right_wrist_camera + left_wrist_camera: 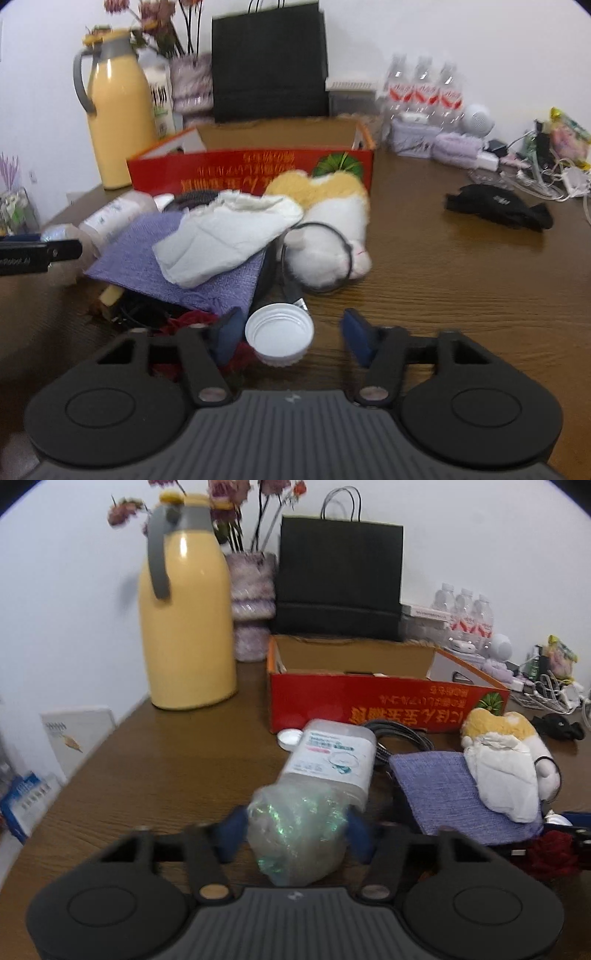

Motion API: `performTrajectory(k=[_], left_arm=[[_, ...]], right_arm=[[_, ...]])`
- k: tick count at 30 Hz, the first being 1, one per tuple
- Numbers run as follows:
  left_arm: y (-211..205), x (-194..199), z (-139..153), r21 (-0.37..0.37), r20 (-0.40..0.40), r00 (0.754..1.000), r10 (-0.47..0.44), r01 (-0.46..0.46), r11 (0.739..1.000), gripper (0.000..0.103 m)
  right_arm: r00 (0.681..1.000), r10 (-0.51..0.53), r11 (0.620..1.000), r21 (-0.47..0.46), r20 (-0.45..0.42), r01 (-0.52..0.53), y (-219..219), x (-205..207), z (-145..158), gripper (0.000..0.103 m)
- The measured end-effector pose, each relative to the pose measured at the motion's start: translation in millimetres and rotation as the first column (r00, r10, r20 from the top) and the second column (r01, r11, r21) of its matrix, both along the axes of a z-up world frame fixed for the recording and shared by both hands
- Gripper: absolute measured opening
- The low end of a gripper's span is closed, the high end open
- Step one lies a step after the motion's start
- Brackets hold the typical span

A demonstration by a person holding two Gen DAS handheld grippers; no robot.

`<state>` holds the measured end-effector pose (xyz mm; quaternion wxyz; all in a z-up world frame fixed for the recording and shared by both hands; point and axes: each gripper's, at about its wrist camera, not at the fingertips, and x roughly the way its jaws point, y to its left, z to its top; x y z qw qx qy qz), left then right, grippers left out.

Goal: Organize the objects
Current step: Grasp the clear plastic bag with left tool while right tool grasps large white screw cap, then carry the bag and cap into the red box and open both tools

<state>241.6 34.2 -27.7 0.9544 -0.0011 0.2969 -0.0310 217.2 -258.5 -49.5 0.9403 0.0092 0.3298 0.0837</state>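
My left gripper (295, 832) has its blue pads against both sides of a crumpled clear plastic bag (291, 853) with green glitter, just above the brown table (147, 768). A clear labelled bottle (328, 753) lies right behind the bag, and a small white lid (290, 737) beyond it. My right gripper (291, 338) stands over a white screw cap (279, 334) lying mouth up. The left pad is close to the cap and a gap shows on the right, so the jaws are open. The left gripper's finger (40, 254) shows at the left edge of the right wrist view.
A purple cloth (147, 258), white tissue (221, 236) and plush toy (332, 240) are piled mid-table before an open red cardboard box (251, 170). At the back stand a yellow thermos (184, 627), black paper bag (340, 576) and water bottles (424, 88). A black pouch (498, 210) and cables lie right.
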Motion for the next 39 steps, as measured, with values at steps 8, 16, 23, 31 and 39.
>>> performTrajectory(k=[8,16,23,31,39], left_arm=[[0,-35,18,-0.013,0.037,0.999,-0.018,0.018,1.000,0.038],[-25,-87,26,0.025,0.046,0.992,-0.120,0.119,0.993,0.038],[-50,-110,46,0.062,0.072,0.983,-0.167,0.163,0.985,0.038],[-73,-130,54,0.096,0.090,0.974,-0.206,0.197,0.976,0.038],[-56,-111,70,0.059,0.119,0.975,-0.187,0.181,0.982,0.038]], right_arm=[[0.998,-0.066,0.998,0.020,-0.001,0.066,-14,-24,4,0.040],[0.963,-0.249,0.957,0.177,0.101,0.229,-53,-84,20,0.040],[0.967,-0.167,0.982,0.116,0.190,0.147,-42,-131,49,0.041],[0.976,-0.093,0.991,0.116,0.197,0.071,-29,-147,45,0.041],[0.972,-0.096,0.989,0.127,0.214,0.069,-38,-140,54,0.041]])
